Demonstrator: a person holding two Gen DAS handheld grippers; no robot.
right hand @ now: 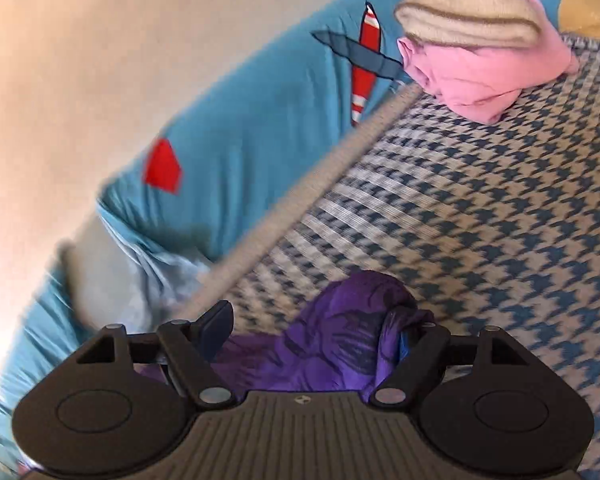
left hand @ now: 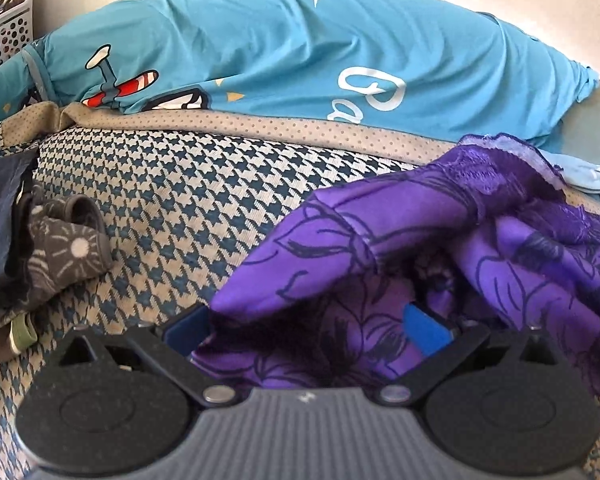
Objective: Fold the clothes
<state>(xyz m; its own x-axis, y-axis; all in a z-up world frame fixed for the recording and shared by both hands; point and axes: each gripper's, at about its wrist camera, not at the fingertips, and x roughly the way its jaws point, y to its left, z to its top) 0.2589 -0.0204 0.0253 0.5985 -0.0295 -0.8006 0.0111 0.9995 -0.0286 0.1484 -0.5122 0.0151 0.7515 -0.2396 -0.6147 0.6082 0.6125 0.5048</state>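
Low in the left wrist view, the left gripper (left hand: 304,330) has its blue-padded fingers (left hand: 426,330) spread wide, with the crumpled purple floral-print satin garment (left hand: 440,240) bunched between them on the blue-and-cream houndstooth bed cover (left hand: 180,200). A teal cartoon-print pillow (left hand: 280,52) fills the top. In the right wrist view, the right gripper (right hand: 312,342) likewise stands open around purple cloth at lower centre; a folded pink garment (right hand: 484,76) sits upper right
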